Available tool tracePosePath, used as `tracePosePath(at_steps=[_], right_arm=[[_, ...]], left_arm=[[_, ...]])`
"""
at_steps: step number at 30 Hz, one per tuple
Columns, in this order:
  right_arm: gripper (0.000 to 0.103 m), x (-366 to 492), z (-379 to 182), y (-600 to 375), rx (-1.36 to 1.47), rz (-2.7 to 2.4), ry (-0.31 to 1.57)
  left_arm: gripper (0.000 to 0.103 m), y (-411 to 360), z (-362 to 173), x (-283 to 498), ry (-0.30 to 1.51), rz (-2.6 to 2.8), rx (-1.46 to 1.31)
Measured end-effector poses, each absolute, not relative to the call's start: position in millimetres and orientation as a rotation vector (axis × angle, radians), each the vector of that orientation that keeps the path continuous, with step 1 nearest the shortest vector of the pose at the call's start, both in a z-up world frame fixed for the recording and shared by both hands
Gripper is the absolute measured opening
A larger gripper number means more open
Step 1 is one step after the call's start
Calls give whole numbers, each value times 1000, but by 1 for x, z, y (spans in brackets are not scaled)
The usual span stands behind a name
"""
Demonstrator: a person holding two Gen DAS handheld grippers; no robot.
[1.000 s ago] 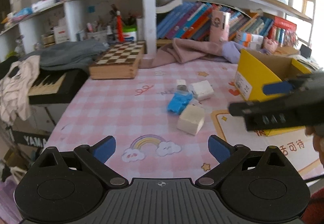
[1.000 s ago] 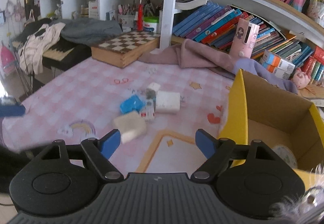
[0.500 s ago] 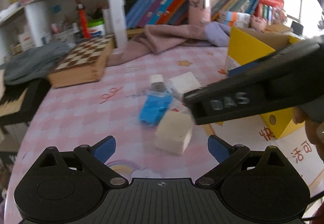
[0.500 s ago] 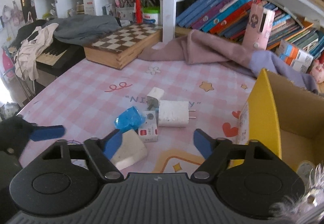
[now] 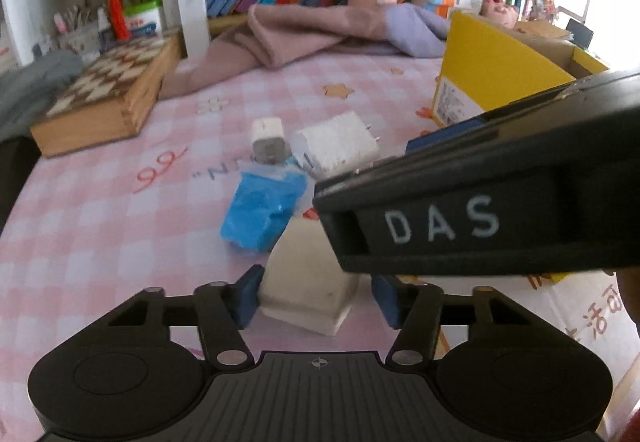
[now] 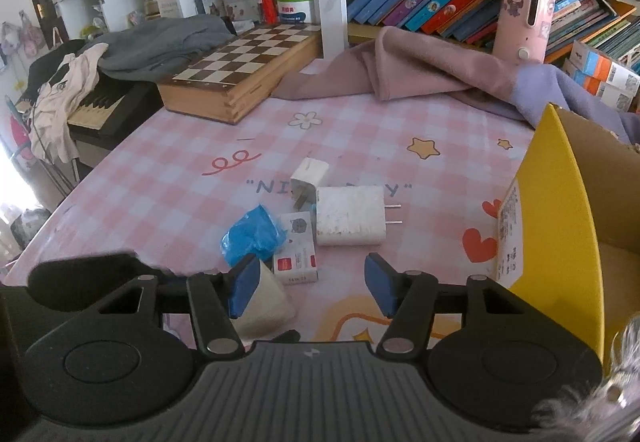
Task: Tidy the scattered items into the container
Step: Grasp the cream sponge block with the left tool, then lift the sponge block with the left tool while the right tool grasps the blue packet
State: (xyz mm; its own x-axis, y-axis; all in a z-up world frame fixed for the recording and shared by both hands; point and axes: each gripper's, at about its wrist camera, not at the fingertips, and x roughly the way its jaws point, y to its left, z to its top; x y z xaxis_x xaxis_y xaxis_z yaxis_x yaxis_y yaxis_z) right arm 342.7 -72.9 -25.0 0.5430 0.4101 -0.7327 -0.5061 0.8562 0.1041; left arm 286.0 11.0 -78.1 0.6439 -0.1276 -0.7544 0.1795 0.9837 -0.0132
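Down on the pink checked cloth [image 6: 168, 170], the left gripper [image 5: 316, 292] is closing around a cream block [image 5: 308, 282]; its left pad touches the block, the right pad stands just clear. At the block's 11 o'clock lies a blue packet [image 5: 260, 214], with two white chargers [image 6: 350, 216] beyond at 12. The right gripper [image 6: 310, 284] is closing over a small red-and-white box [image 6: 298, 254] without touching it, the yellow container [image 6: 556, 210] at its 3 o'clock.

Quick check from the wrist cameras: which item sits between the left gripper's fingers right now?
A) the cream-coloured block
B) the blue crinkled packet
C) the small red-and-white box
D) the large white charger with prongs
A: in the left wrist view the closing left gripper straddles the cream-coloured block, while the blue packet and large white charger lie beyond it.
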Motion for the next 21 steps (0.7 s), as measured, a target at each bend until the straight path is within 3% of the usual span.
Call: tracePosePath(at_steps=[6,17,21], right_arm=[[48,353,-32,-59,-127,585,861],[39,373,-48,-25,-179,625,871],[23,366,-48,-15,-255,666,815]], left_arm=[[38,28,-73,277,870,-184,6],[37,84,-55,232,870,-4,-133],[37,95,-49,222,854,35,-151]])
